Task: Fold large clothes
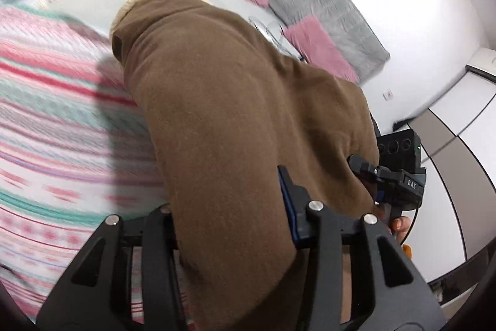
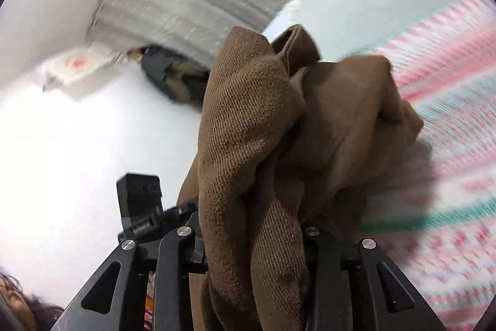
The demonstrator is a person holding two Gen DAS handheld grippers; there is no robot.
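Here, left claw (image 1: 235, 225) pinching brown garment (image 1: 235, 101); right claw (image 2: 251, 241) likewise, apparently, tilted over striped blanket (image 2: 449, 145).

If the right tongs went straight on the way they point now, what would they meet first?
Most likely the brown garment itself: it is bunched between the right tongs and fills the line ahead. Beyond it lies the striped blanket; depth there is unclear.

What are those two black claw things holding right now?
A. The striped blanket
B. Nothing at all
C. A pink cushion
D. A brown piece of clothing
D. Brown fabric is bunched between the jaws of the left gripper, and the right gripper grips it too; the striped blanket lies underneath.
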